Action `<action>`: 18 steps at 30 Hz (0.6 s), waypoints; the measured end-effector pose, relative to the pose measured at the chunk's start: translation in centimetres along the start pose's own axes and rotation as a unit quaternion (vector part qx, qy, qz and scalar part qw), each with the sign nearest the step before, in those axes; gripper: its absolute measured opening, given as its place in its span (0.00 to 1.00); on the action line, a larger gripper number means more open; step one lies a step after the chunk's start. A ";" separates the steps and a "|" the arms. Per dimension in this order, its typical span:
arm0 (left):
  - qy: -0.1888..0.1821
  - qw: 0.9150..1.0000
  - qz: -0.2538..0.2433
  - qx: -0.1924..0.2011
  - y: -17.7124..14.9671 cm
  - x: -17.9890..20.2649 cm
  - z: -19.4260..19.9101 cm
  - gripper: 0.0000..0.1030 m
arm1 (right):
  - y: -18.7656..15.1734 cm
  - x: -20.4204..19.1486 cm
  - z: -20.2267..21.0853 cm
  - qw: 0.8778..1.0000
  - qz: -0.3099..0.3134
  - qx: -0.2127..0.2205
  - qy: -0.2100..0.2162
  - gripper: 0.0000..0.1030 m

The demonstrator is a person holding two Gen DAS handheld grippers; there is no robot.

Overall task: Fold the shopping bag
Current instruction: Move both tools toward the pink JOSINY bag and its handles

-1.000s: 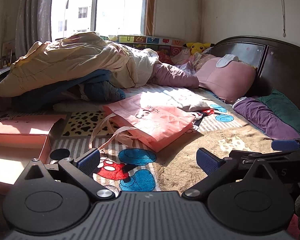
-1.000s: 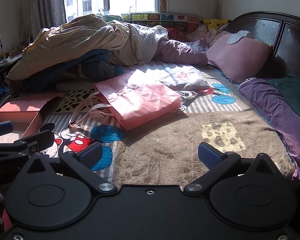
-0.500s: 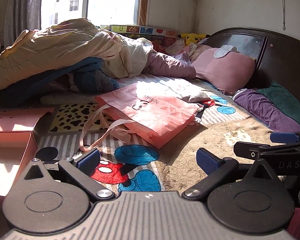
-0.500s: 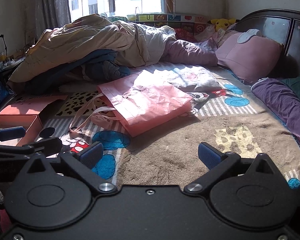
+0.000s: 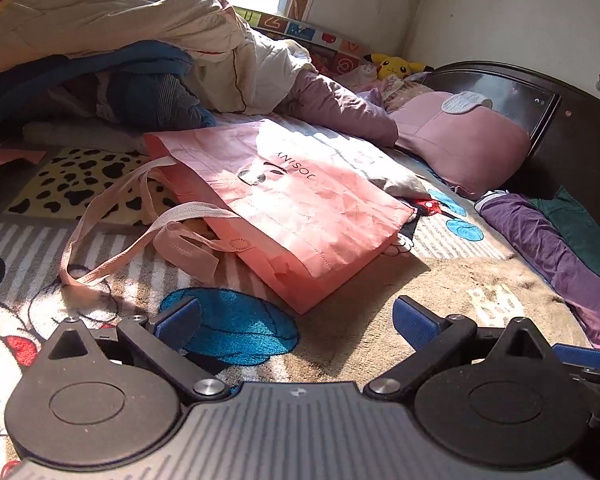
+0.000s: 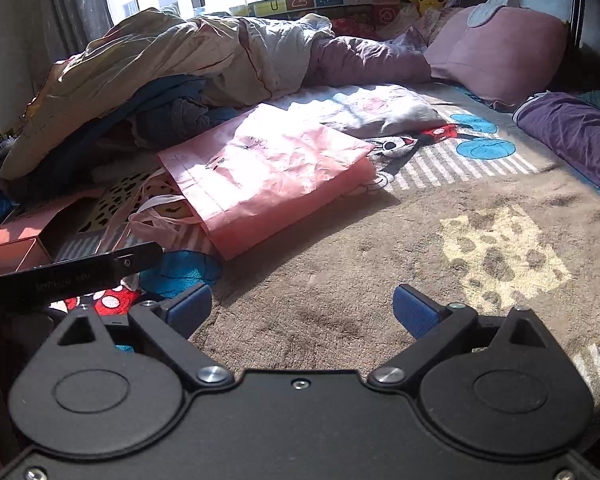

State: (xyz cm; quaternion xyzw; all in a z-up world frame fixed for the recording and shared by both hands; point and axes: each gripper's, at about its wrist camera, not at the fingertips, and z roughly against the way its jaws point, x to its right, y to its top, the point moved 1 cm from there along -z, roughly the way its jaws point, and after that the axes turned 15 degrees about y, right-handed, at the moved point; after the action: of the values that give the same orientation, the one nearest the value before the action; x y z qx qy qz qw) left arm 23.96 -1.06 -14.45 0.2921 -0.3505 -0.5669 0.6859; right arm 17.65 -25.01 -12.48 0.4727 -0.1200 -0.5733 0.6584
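Left edge of the left wrist view: the bag's pale handles (image 5: 140,216) loop loose over the cartoon blanket (image 5: 228,328), and they sit far larger in frame than a second ago — the left gripper (image 5: 296,316) has pushed in close, jaws spread wide, gripping nothing. Centre frame, the pink shopping bag (image 5: 300,208) lies flat and unfolded at full length, its near corner just ahead of the blue pads. Over in the right wrist view the bag (image 6: 268,172) sits centre-left and has also grown, while the right gripper (image 6: 302,312) hovers low over the brown patch of blanket, likewise wide and empty — nearer, but further off than its partner. Both closing in; my read is a grab of the bag's near edge is coming.
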 end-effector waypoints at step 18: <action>-0.112 0.993 0.019 -0.024 2.8 2.7 -8.2 0.15 | -1.9 4.2 -2.1 0.996 -0.072 -0.013 0.046 0.63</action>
State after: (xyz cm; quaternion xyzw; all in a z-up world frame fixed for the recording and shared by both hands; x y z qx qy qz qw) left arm 32.53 -3.15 -16.56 0.2038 -0.4172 -0.5912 0.6595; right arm 19.23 -27.46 -16.60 0.4971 -0.0477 -0.5981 0.6268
